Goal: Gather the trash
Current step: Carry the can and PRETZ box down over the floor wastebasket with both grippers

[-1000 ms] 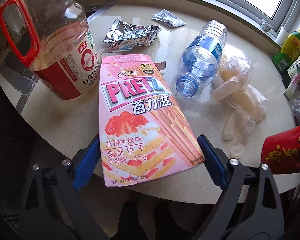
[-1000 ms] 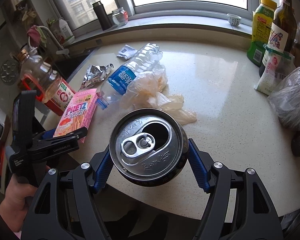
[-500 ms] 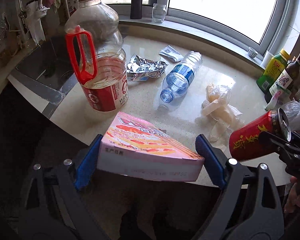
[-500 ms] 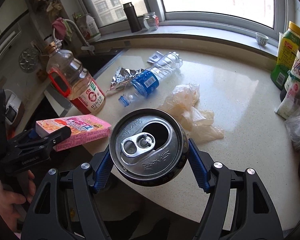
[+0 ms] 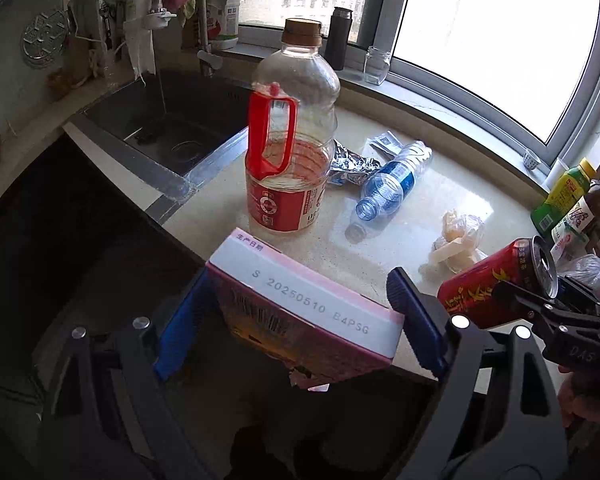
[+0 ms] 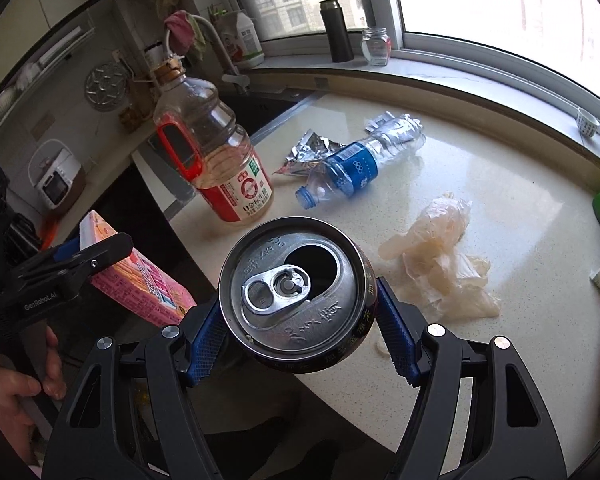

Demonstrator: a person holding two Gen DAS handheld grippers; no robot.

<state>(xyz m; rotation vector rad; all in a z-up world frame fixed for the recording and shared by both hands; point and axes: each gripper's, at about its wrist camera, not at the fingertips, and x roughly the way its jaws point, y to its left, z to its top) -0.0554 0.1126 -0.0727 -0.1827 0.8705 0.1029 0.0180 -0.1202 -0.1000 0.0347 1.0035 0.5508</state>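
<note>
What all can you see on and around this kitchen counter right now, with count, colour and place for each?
Snack box: one, pink, in left tongs, off the counter's edge.
Can: one, red, opened, in right tongs.
Oil jug: one, clear, red handle, upright near sink.
Water bottle: one, clear, blue label, uncapped, lying on counter.
Foil wrapper: one, silver, beside the water bottle.
Plastic bag: one, pale yellowish, crumpled, mid-counter.
Flask: one, dark, windowsill.
Glass jar: one, clear, windowsill.
Sink: one, dark, left.
Left tongs: blue pads.
Right tongs: blue pads.
</note>
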